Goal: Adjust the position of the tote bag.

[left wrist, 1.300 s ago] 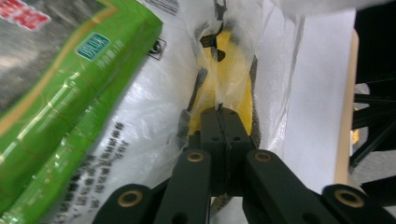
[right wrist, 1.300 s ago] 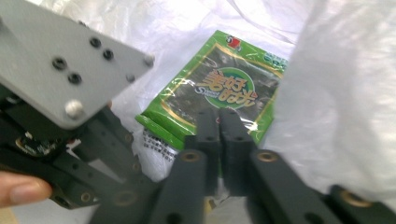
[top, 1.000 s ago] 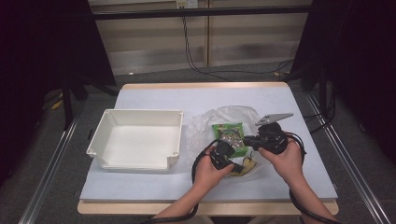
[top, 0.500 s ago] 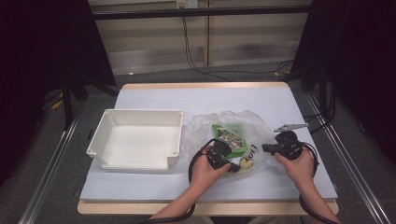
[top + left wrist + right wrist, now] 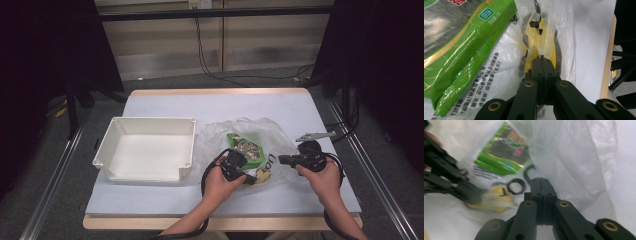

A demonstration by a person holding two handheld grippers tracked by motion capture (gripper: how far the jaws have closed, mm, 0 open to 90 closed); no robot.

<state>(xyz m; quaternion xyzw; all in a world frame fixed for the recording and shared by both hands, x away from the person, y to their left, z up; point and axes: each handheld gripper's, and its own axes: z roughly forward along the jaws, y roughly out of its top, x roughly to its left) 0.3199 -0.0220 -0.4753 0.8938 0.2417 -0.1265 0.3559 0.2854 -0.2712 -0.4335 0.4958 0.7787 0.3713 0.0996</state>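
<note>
The plastic bag (image 5: 260,145) is pinched at its edge by the left gripper (image 5: 541,58), while the right gripper (image 5: 541,180), jaws pressed together, sits beside its right side.

We're looking down on the desk (image 5: 165,107), pale blue on top with a wooden edge. On its left half sits a white tray (image 5: 112,152); just to the right of it a clear plastic bag (image 5: 280,137) lies crumpled flat on the desk.
</note>
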